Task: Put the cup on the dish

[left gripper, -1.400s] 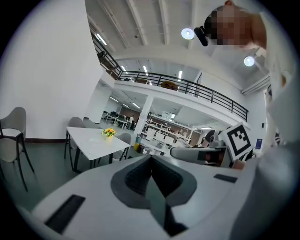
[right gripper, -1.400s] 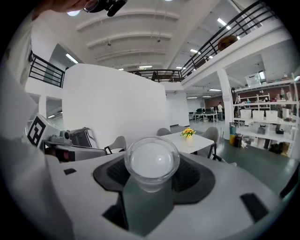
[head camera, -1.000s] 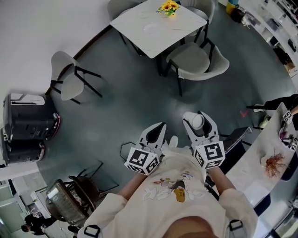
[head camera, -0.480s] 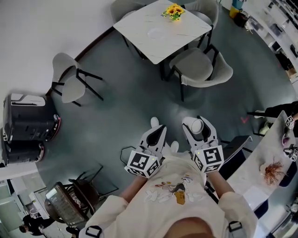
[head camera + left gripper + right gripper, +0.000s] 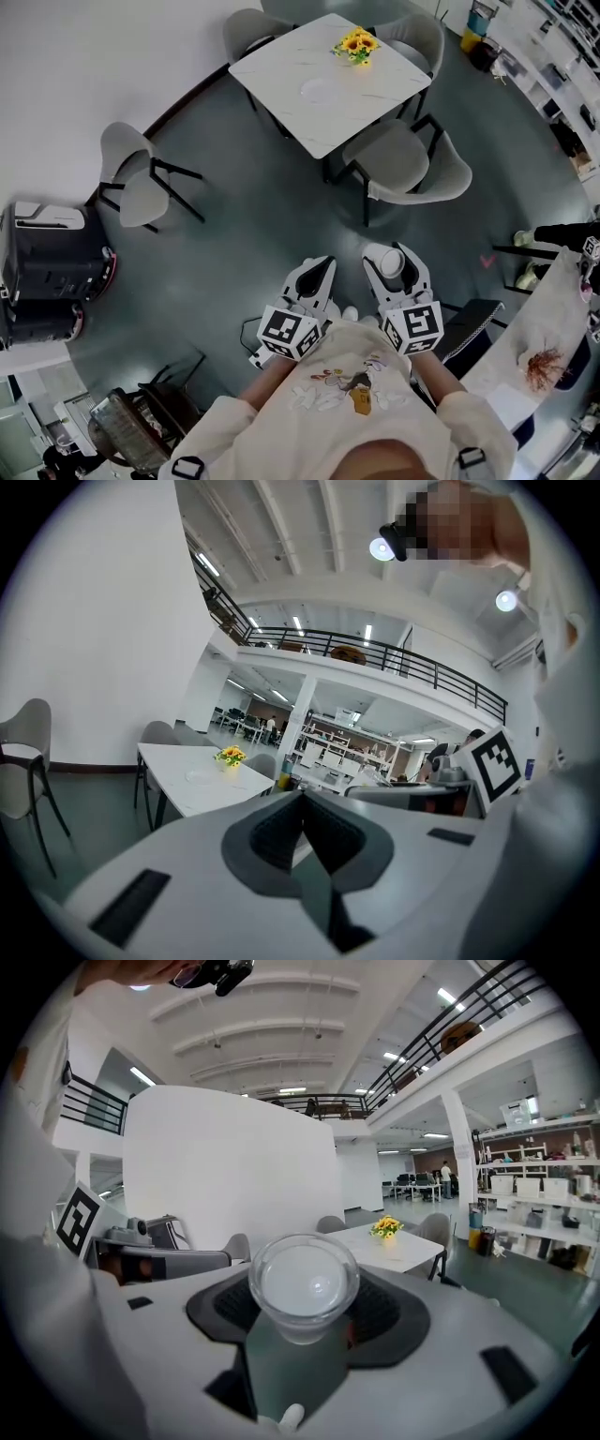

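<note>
A clear glass cup (image 5: 391, 265) sits mouth-up between the jaws of my right gripper (image 5: 395, 259), which is shut on it close in front of the person's chest. In the right gripper view the cup (image 5: 303, 1284) fills the gap between the jaws of the right gripper (image 5: 302, 1309). My left gripper (image 5: 317, 272) is beside it, its jaws pressed together with nothing in them, as the left gripper (image 5: 302, 829) view confirms. A pale round dish (image 5: 319, 90) lies on the white table (image 5: 281, 66) far ahead, near yellow flowers (image 5: 355, 43).
Grey chairs (image 5: 405, 169) surround the table; another chair (image 5: 127, 174) stands at the left wall. A black machine (image 5: 52, 272) is at the far left, a white counter (image 5: 525, 342) at the right. Grey floor lies between me and the table.
The table and its chairs have shifted lower and nearer in the head view as the person walks towards them. Both grippers keep the same pose; the cup stays held.
</note>
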Available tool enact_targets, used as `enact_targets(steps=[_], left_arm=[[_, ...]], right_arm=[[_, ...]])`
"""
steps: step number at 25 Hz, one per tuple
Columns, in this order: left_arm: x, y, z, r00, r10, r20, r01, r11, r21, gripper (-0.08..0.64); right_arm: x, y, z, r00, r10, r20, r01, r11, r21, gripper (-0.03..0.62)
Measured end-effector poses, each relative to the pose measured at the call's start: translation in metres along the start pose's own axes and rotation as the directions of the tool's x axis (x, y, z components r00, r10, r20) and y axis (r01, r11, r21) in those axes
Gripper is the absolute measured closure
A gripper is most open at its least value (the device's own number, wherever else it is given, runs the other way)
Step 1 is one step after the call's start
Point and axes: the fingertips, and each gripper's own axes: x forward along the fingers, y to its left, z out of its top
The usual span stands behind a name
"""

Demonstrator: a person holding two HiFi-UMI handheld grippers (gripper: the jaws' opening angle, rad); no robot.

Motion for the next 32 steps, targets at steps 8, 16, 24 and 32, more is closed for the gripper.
enact_targets(steps=[8, 16, 24, 32], left_arm=[[0.024, 0.061, 0.033, 1.000, -0.021, -0.004, 0.020, 1.000, -0.006, 0.558], [0.036, 0.139, 0.067, 0.999, -0.026, 0.037, 0.026, 1.000, -0.002, 0.558], [0.040, 0.191, 0.084, 0.999, -0.023, 0.040, 0.023, 1.000, 0.002, 0.558], [0.045, 0.210, 0.083, 0.997, -0.074, 0.006, 0.075, 0.997, -0.017, 0.557]], right_arm=[[0.064, 0.003, 0.016, 0.999, -0.034, -0.017, 0.034, 0.999, 0.009, 0.325], [0.139, 0.015, 0.031, 0.997, -0.069, -0.022, 0.069, 0.998, -0.013, 0.325], [0.187, 0.025, 0.052, 0.996, -0.084, -0.001, 0.084, 0.996, -0.021, 0.325], [0.199, 0.040, 0.047, 0.992, -0.119, -0.032, 0.119, 0.993, -0.001, 0.325]])
